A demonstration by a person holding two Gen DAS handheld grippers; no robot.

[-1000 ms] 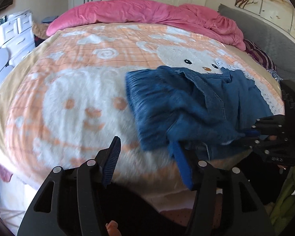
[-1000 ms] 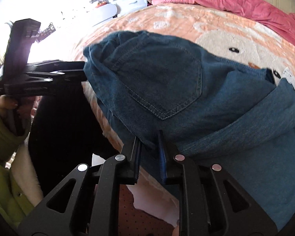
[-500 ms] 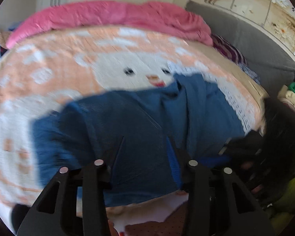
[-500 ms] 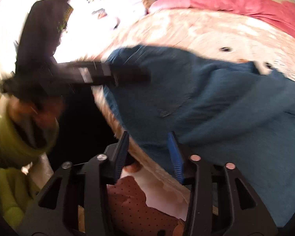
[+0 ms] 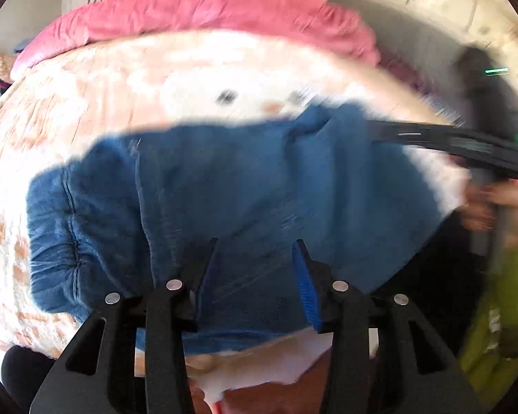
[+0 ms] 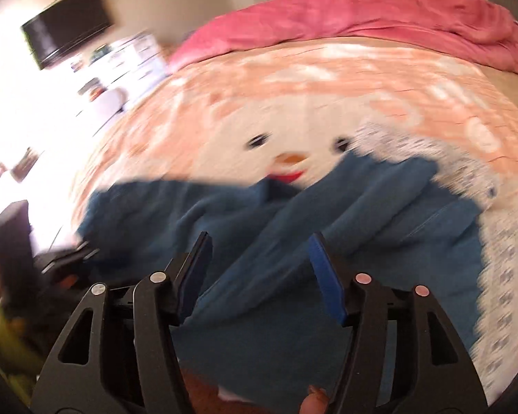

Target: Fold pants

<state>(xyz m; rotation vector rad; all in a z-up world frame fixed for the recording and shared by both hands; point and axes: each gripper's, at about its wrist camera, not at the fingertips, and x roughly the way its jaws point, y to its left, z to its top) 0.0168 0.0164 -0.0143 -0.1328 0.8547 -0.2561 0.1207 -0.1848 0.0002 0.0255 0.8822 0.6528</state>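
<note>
Blue denim pants (image 5: 241,179) lie folded in a thick pile on the near part of the peach cartoon blanket (image 5: 86,103). My left gripper (image 5: 256,243) hovers over their near edge, open, its pads not pressing the cloth. The right gripper (image 6: 260,238) is over the pants (image 6: 293,241) too; its jaws are opening and nothing is pinched between them. In the left wrist view the right gripper (image 5: 380,131) reaches in from the right, above the far right corner of the pile. The left gripper (image 6: 83,252) is a dark blur at the left of the right wrist view.
A pink duvet (image 5: 190,10) is bunched along the far side of the bed. A grey headboard or sofa (image 5: 414,34) stands on the right. A wall TV (image 6: 69,39) and white drawers (image 6: 131,55) are to the left. A person's hand (image 5: 483,203) and green sleeve (image 5: 500,310) are close by.
The right gripper let go of the pants' near edge, opened, and rose and turned over the pile. The left gripper moved right over the pants and its jaws narrowed.
</note>
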